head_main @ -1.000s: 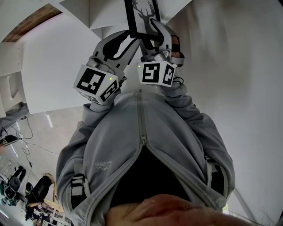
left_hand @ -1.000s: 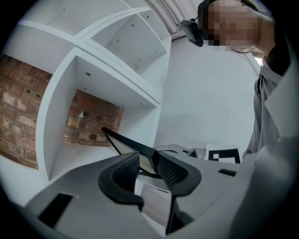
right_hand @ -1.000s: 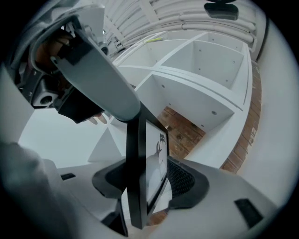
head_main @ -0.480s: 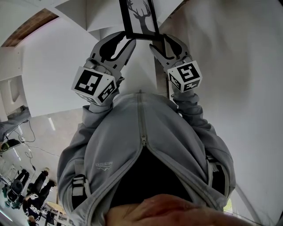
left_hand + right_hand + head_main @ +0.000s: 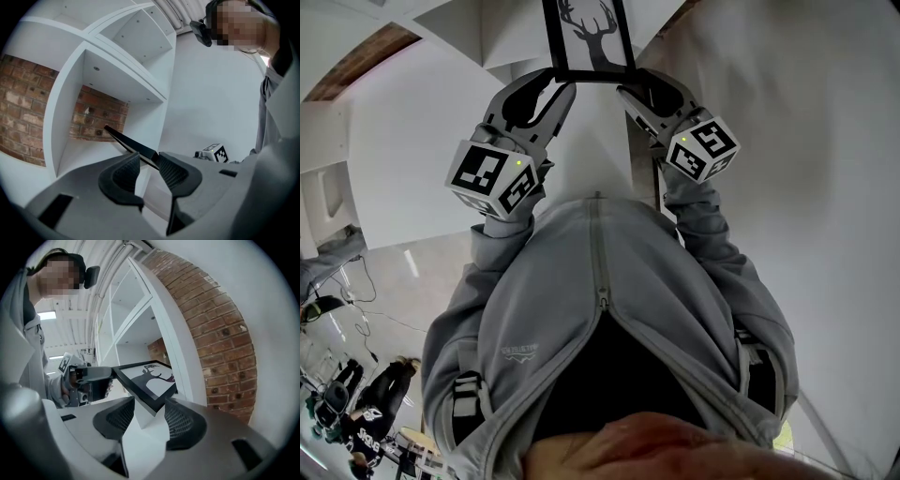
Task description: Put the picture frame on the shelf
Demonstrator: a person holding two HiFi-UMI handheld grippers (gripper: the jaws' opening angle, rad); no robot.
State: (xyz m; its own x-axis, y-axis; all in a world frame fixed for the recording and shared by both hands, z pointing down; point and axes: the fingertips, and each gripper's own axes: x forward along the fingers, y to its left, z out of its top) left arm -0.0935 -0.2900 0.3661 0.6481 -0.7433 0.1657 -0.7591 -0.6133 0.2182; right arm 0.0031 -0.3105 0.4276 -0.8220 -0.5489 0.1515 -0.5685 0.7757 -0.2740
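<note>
A black picture frame [image 5: 586, 33] with a deer silhouette is raised at the top of the head view, before the white shelf [image 5: 469, 19]. My left gripper [image 5: 555, 80] is shut on its lower left corner. In the left gripper view the frame's thin edge [image 5: 133, 145] runs from between the pads toward an open cubby [image 5: 70, 140]. My right gripper [image 5: 630, 82] is at the lower right corner. Its jaws are closing with the frame's corner [image 5: 150, 380] between them, and the pads [image 5: 180, 420] do not visibly press on it.
The cubby's back is bare brick [image 5: 98, 119]. A white shelf upright [image 5: 164, 333] and more brick [image 5: 220, 333] stand right of the frame. A plain white wall [image 5: 787, 141] fills the right side. Several people [image 5: 375, 412] are far below at lower left.
My right gripper let go of the frame's bottom middle and moved right to its lower right corner. The frame rose slightly and shifted left. My left gripper kept its hold.
</note>
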